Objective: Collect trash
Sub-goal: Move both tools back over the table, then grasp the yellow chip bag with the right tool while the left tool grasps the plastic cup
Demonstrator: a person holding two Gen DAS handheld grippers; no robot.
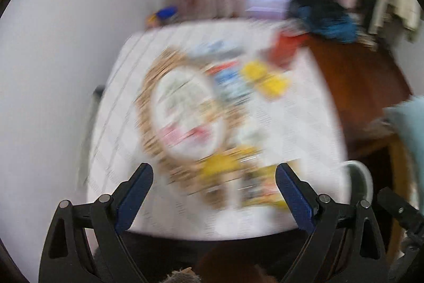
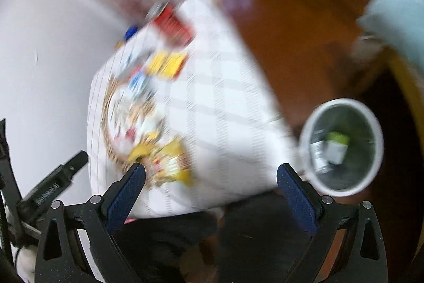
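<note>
Both views are motion-blurred. A white checked table (image 1: 291,129) (image 2: 225,110) carries a round woven tray (image 1: 151,97) (image 2: 107,118) with colourful wrappers in and around it: yellow ones (image 1: 267,78) (image 2: 167,64), a red one (image 1: 286,47) (image 2: 173,25) and a yellow packet (image 2: 172,163) at the near edge. A white-rimmed bin (image 2: 341,145) (image 1: 359,184) stands on the floor right of the table, with trash inside. My left gripper (image 1: 214,177) is open above the table's near edge, holding nothing. My right gripper (image 2: 212,177) is open over the near edge, empty.
A white wall (image 1: 53,70) borders the table's left side. Brown wooden floor (image 2: 304,31) lies to the right, with a dark blue heap (image 1: 326,15) at the far end and a pale blue cushion (image 2: 397,25) at the right. The person's dark trousers (image 2: 238,235) show below.
</note>
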